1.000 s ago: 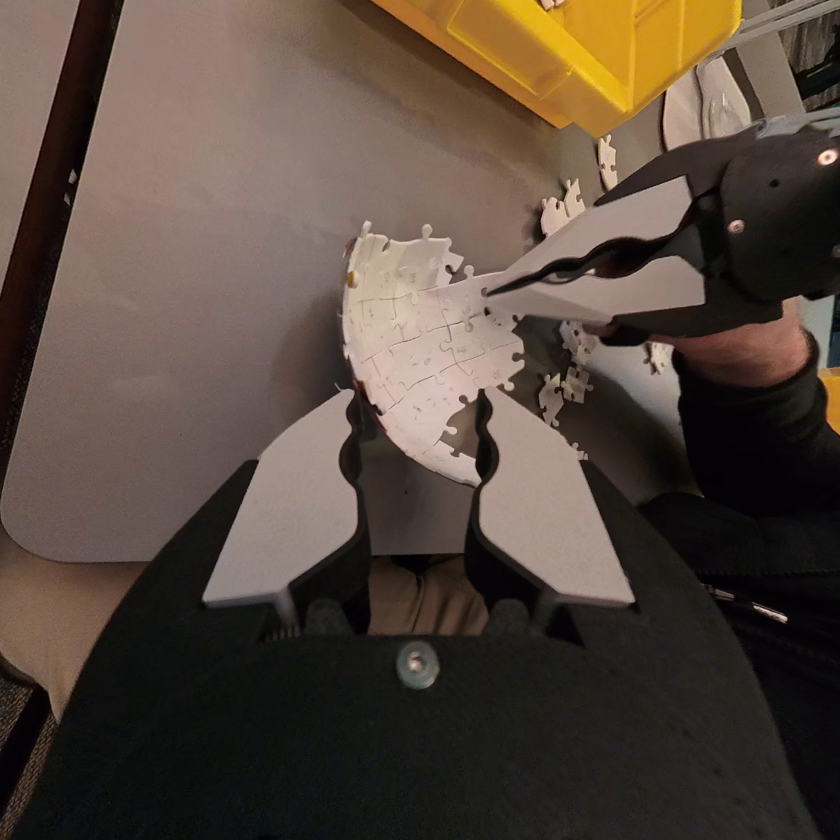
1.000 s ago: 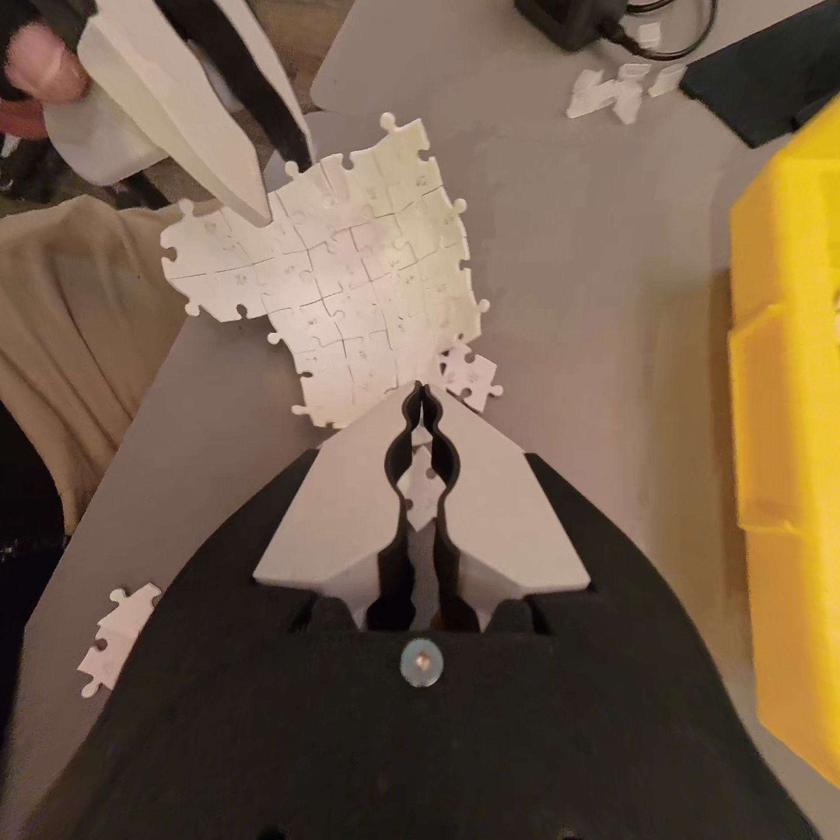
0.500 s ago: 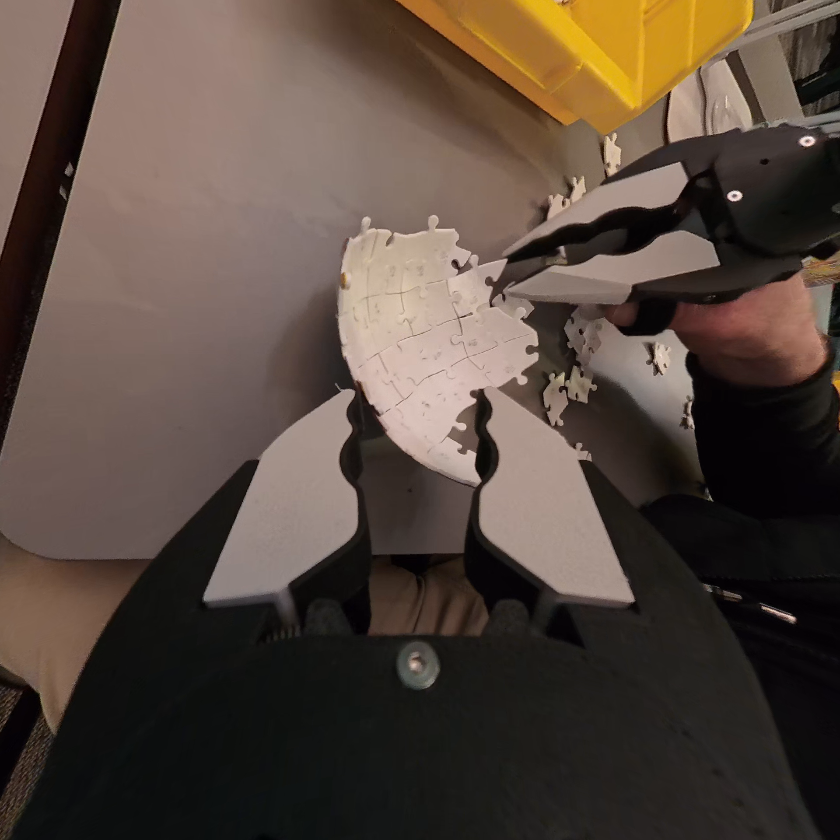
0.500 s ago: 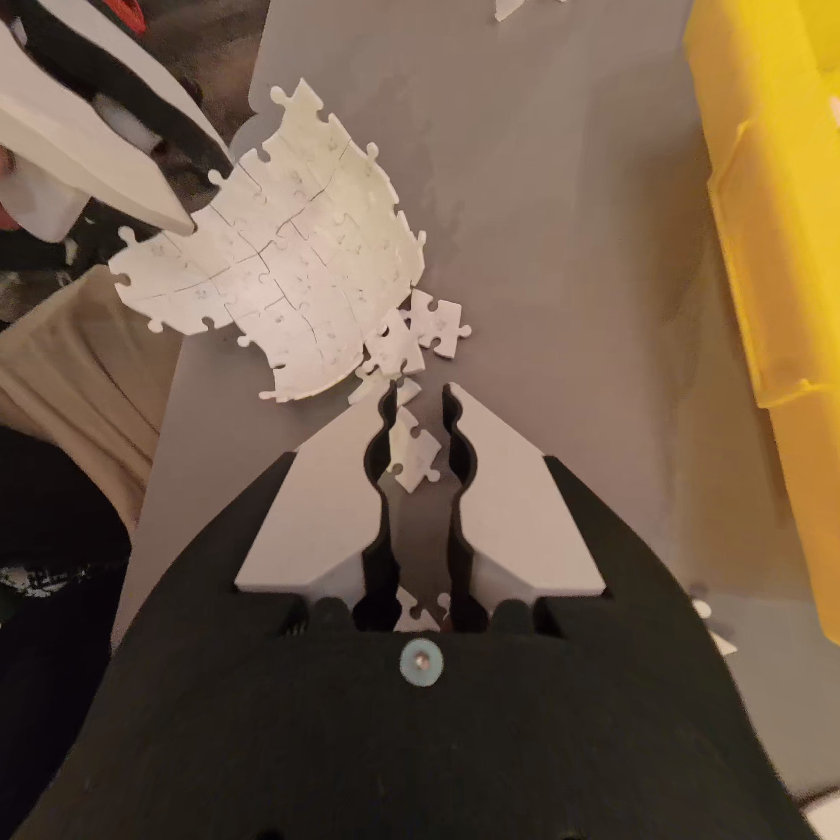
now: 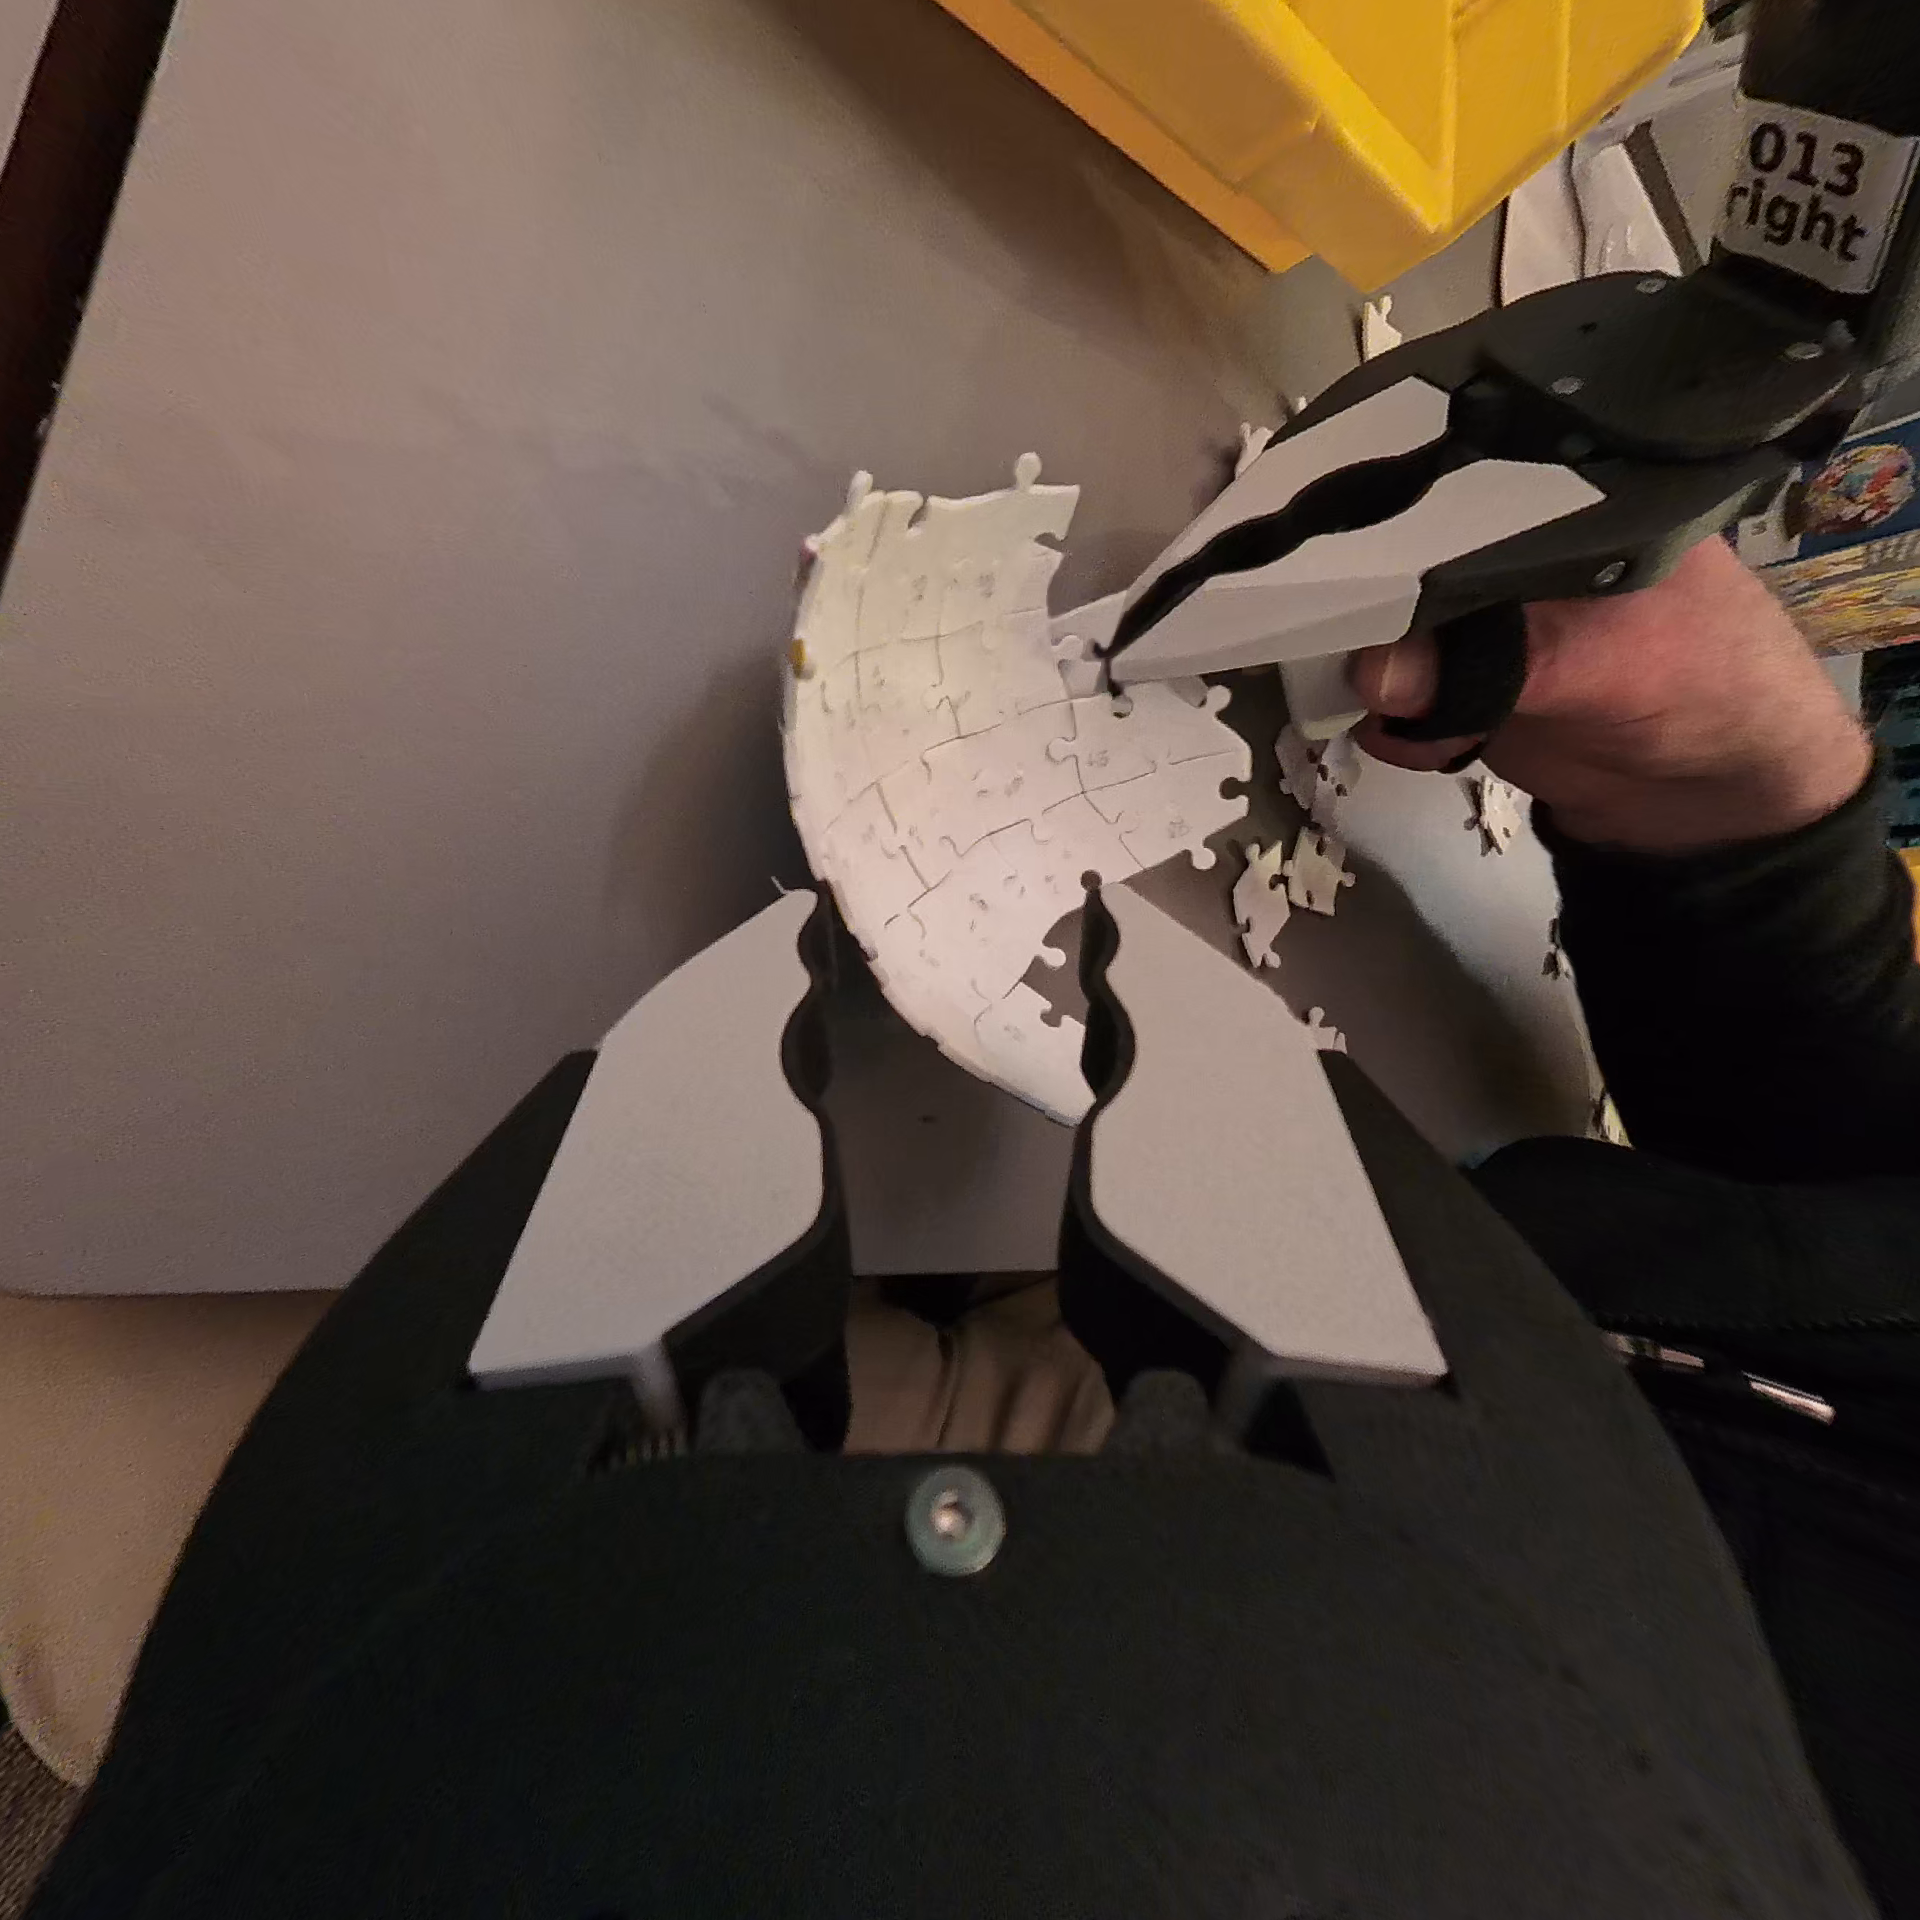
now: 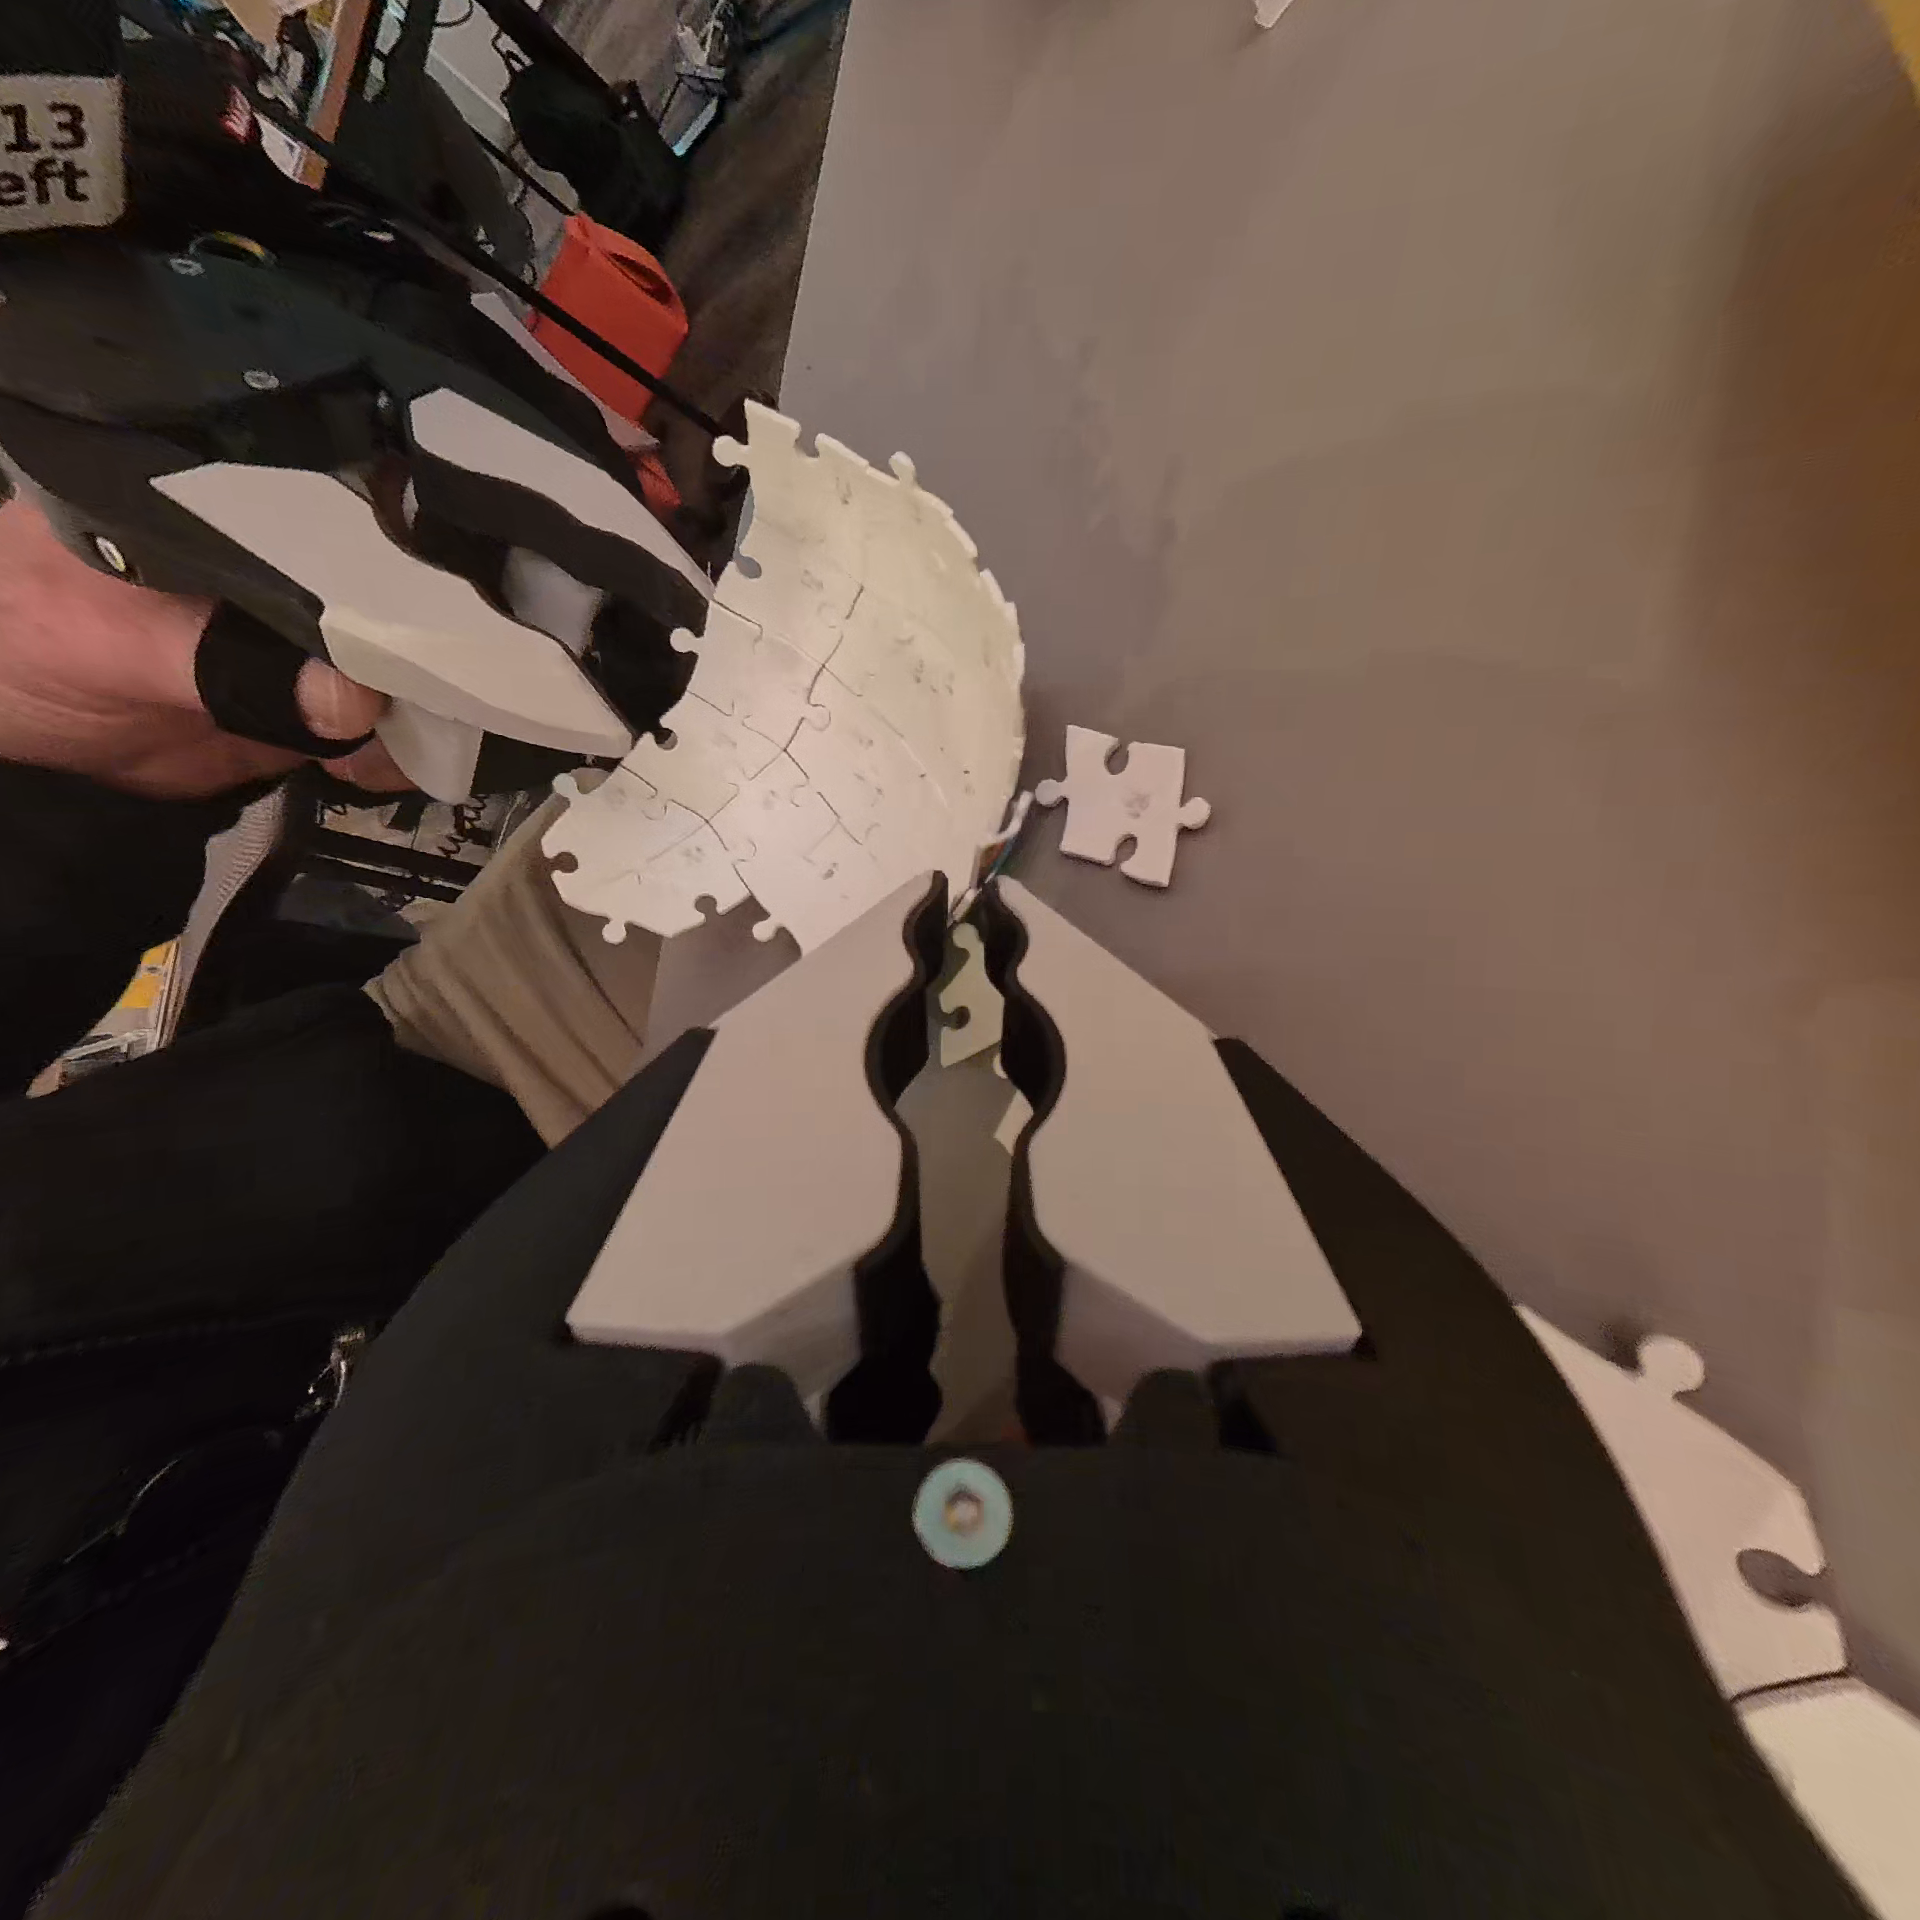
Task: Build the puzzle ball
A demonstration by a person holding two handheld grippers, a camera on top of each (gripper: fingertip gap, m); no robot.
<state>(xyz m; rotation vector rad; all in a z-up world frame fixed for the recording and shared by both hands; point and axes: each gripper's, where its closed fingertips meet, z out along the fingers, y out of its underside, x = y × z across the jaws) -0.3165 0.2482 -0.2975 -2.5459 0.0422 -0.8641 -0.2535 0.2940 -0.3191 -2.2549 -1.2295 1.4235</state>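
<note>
Left hand-held gripper (image 5: 951, 914): jaws parted, clasping the curved puzzle shell (image 5: 977, 758) by its lower rim.
Right hand-held gripper (image 6: 966, 899): nearly closed, nipping a puzzle piece (image 6: 968, 997) at the shell's edge.
Desk (image 5: 416, 520): grey, beneath.

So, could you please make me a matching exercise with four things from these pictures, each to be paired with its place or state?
Things:
1. curved puzzle shell
2. yellow bin
3. loose puzzle piece
4. small puzzle piece

Places or states:
A. lies flat on the grey table, untouched
B. sits between the fingers of the right gripper
C. raised off the table, held by the left gripper
D. stands beyond the shell, at the table's far side

Pairs: 1-C; 2-D; 3-A; 4-B
</note>
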